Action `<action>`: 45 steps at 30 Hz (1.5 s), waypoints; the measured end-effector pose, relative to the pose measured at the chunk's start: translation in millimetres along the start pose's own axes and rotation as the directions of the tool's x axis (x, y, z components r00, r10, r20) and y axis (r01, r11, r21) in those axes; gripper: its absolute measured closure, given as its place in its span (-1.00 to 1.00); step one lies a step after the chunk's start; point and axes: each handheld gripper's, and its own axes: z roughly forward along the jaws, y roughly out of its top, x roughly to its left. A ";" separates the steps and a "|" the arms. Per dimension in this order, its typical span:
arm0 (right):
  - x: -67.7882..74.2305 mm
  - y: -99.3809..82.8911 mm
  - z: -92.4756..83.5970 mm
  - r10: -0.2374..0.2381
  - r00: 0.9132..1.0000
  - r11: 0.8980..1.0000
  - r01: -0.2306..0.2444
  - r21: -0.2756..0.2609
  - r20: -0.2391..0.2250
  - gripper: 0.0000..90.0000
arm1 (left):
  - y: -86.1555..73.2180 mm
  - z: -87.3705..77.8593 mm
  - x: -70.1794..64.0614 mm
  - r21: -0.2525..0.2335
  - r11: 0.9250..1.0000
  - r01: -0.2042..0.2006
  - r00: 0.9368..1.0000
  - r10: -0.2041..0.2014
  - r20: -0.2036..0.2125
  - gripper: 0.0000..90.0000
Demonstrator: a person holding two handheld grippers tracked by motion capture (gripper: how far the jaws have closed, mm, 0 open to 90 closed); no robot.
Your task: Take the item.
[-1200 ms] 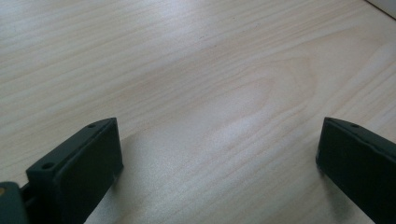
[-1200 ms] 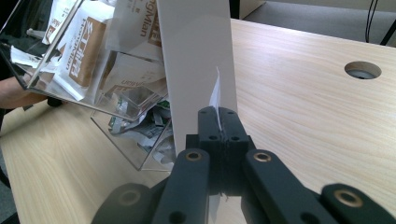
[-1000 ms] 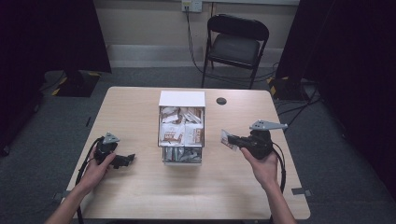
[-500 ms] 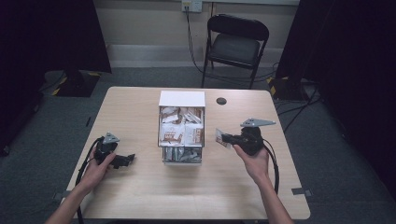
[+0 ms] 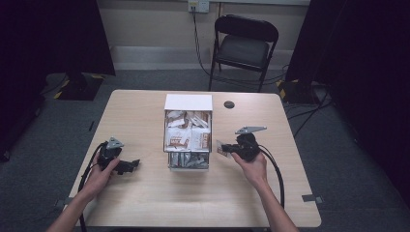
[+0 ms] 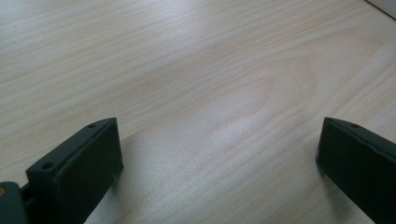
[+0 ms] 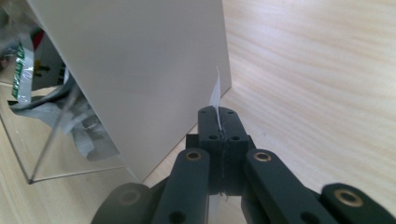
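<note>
Right tongs (image 7: 219,122) pinch thin packet (image 7: 215,93) beside white box (image 7: 140,70).

A black folding chair (image 5: 245,48) stands beyond the wooden table (image 5: 145,203), far past the jaws; a small dark disc (image 5: 229,104) lies on the tabletop.

Three cameras on one table (image 5: 145,203), one high and two riding low.
The high view looks forward and down over the whole tabletop towards a chair (image 5: 244,46); the left gripper view skims bare wood up close; the right gripper view sits tight against the box (image 7: 140,60), which the high view shares (image 5: 188,102).
</note>
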 end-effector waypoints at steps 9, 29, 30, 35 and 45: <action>-9.8 -15.3 15.8 0.035 0.999 0.999 -0.035 0.035 0.002 0.99 | 0.0 0.0 0.0 0.000 1.000 0.000 1.000 0.000 0.000 -1.00; -25.2 -23.8 27.4 0.089 0.995 0.995 -0.091 0.038 0.055 0.83 | 0.0 0.0 -0.1 0.000 1.000 0.000 1.000 0.000 -0.001 -1.00; -26.2 -23.6 27.3 0.087 0.994 0.995 -0.090 0.036 0.065 0.77 | 0.0 0.0 -0.1 0.000 1.000 0.000 1.000 0.000 -0.001 -1.00; -26.8 -23.2 26.1 0.091 0.992 0.995 -0.094 0.032 0.082 0.46 | 0.0 0.0 -0.1 0.000 1.000 0.000 1.000 0.000 -0.001 -1.00; -32.2 -20.7 15.7 0.136 0.987 0.990 -0.133 -0.036 0.090 0.02 | 0.0 0.0 0.0 0.000 1.000 0.000 1.000 0.000 0.000 -1.00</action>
